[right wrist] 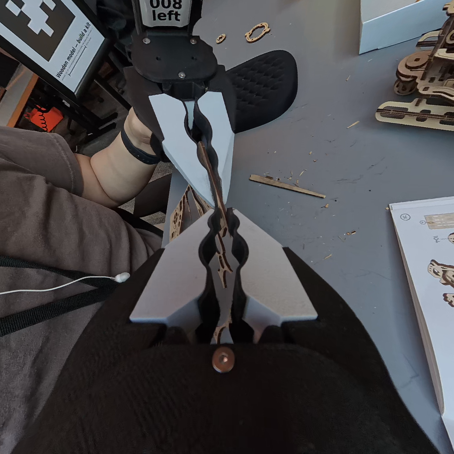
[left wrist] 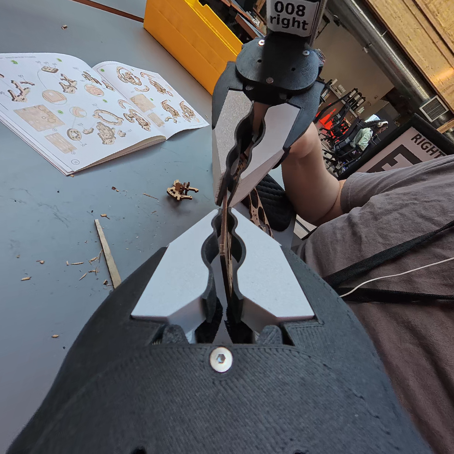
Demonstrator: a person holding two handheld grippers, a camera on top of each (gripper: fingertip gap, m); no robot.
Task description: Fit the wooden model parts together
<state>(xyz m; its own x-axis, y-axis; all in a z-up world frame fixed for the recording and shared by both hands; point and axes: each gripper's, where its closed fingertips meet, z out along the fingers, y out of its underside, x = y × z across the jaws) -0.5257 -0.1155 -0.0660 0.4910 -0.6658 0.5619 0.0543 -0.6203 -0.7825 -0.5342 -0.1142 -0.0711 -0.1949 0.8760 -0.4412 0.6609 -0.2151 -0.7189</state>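
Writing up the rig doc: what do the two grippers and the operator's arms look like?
Both match: the left gripper and right gripper have ribbed black printed bodies, pale grey wedge fingers with wavy black pads, a hex screw at the base and a white label on the stem. The person wears a grey-brown short-sleeved shirt and a black wristband.

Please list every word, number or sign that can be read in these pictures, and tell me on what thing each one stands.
I do not copy out writing; these things bear it:
White label on the right gripper: large print, legible.
White sticker on the left gripper: large print, top cut off.
Marker board behind: caption legible, smaller lines blurred.
Instruction booklet: part numbers, mostly too small.
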